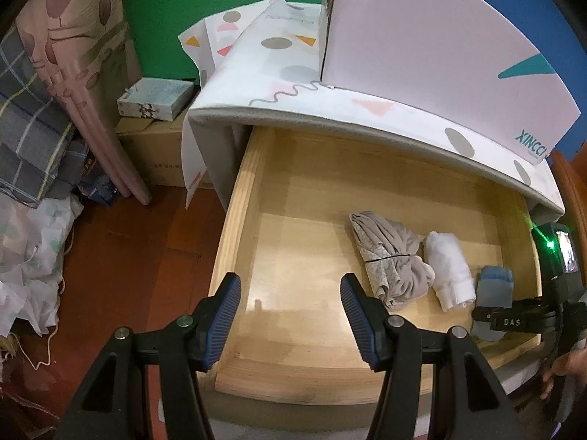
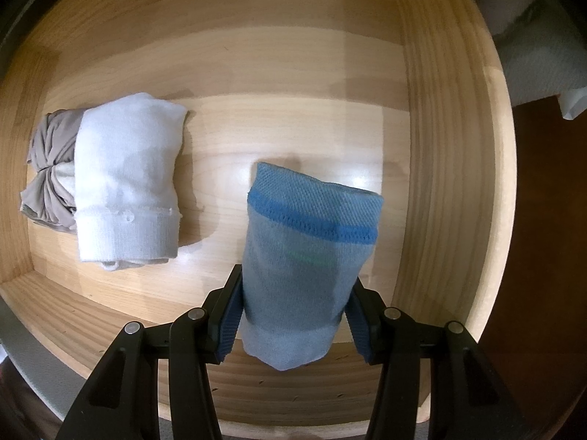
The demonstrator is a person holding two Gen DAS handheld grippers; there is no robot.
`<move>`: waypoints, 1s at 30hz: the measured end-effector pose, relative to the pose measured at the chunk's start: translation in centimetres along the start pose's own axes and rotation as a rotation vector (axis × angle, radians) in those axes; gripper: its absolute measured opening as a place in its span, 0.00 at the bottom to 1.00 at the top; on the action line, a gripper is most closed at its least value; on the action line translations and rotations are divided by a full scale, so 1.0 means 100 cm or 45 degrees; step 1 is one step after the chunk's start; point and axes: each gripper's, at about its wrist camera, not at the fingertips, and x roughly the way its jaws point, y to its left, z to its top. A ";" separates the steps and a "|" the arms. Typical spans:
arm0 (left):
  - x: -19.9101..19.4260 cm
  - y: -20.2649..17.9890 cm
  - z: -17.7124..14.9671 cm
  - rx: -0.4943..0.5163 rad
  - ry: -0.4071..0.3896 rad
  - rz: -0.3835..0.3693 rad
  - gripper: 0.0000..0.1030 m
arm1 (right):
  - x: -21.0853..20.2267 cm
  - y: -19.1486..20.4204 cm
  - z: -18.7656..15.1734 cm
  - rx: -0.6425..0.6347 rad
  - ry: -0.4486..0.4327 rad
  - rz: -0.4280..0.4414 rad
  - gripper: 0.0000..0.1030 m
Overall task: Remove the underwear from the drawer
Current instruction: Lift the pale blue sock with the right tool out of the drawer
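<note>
Open wooden drawer [image 1: 249, 198] seen from two wrist views, holding three rolled garments in a row. The right tool [image 2: 293, 304] is pointing down into the drawer and is clenching the blue-grey underwear roll [image 2: 312, 234] between its blue pads; the lower end of the roll is hanging past the fingers [image 2: 229, 315], which are hiding its sides. Whether the roll is resting on the drawer floor or is lifted clear cannot be told.

The white roll [image 2: 126, 187] is lying just beside it, apart from it, and is covering most of the beige bundle [image 2: 47, 168], whose far side is running into the dark lens rim. In the left wrist view the beige bundle [image 1: 392, 256] is showing in full, touching the white roll [image 1: 449, 267], while the blue-grey underwear roll [image 1: 493, 286] is partly masked by the black body of the right tool [image 1: 513, 321], whose fingertips are out of sight there.

The left tool [image 1: 291, 315] is hovering released over the bare left half of the drawer, nothing between its pads. A patterned cloth [image 1: 279, 73] is draping the cabinet top; the white box [image 1: 440, 55] on it is cut off at the frame edge.
</note>
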 end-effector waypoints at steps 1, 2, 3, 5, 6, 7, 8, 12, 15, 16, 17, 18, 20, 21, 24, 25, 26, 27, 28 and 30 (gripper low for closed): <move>0.000 0.000 0.000 0.002 -0.005 0.003 0.56 | -0.002 0.000 -0.001 0.000 -0.009 0.001 0.47; -0.001 0.000 0.000 0.004 -0.006 0.004 0.56 | -0.004 0.000 -0.001 -0.001 -0.022 0.001 0.47; -0.001 0.001 0.000 0.004 -0.007 0.003 0.56 | -0.006 0.000 -0.002 -0.003 -0.033 0.006 0.47; 0.000 0.002 0.000 -0.004 0.001 -0.001 0.56 | -0.011 0.001 -0.003 -0.008 -0.057 0.016 0.46; 0.000 0.003 0.000 -0.011 0.005 -0.005 0.56 | -0.013 0.001 -0.004 -0.008 -0.067 0.013 0.46; 0.001 0.004 0.000 -0.017 0.009 -0.009 0.56 | -0.015 0.000 -0.004 -0.007 -0.077 0.013 0.46; 0.001 0.005 0.000 -0.021 0.012 -0.010 0.56 | -0.017 -0.001 -0.004 -0.003 -0.088 0.018 0.46; 0.001 0.006 0.001 -0.023 0.016 -0.015 0.56 | -0.027 -0.002 -0.008 0.004 -0.129 0.033 0.46; 0.001 0.006 0.002 -0.018 0.014 -0.019 0.56 | -0.036 -0.003 -0.012 -0.005 -0.154 0.043 0.46; 0.001 0.007 0.002 -0.019 0.013 -0.020 0.56 | -0.041 -0.003 -0.015 -0.011 -0.163 0.040 0.46; 0.002 0.007 0.002 -0.021 0.013 -0.021 0.56 | -0.044 -0.003 -0.016 -0.015 -0.168 0.037 0.46; 0.002 0.008 0.003 -0.024 0.013 -0.022 0.56 | -0.047 -0.004 -0.017 -0.018 -0.176 0.038 0.46; 0.002 0.009 0.003 -0.030 0.014 -0.025 0.56 | -0.054 -0.005 -0.022 -0.020 -0.191 0.048 0.46; 0.002 0.010 0.003 -0.031 0.015 -0.029 0.56 | -0.058 -0.006 -0.024 -0.021 -0.198 0.052 0.46; 0.002 0.010 0.003 -0.031 0.015 -0.029 0.56 | -0.072 -0.003 -0.030 -0.035 -0.226 0.054 0.46; 0.002 0.010 0.003 -0.032 0.015 -0.032 0.56 | -0.077 -0.004 -0.032 -0.037 -0.234 0.057 0.46; 0.002 0.010 0.003 -0.033 0.015 -0.032 0.56 | -0.082 -0.004 -0.034 -0.041 -0.242 0.059 0.46; 0.002 0.010 0.003 -0.033 0.014 -0.032 0.56 | -0.086 -0.003 -0.036 -0.045 -0.248 0.061 0.46; 0.002 0.010 0.003 -0.034 0.012 -0.036 0.56 | -0.090 -0.007 -0.039 -0.050 -0.254 0.063 0.46; 0.002 0.011 0.003 -0.036 0.011 -0.035 0.56 | -0.099 -0.009 -0.043 -0.062 -0.268 0.068 0.46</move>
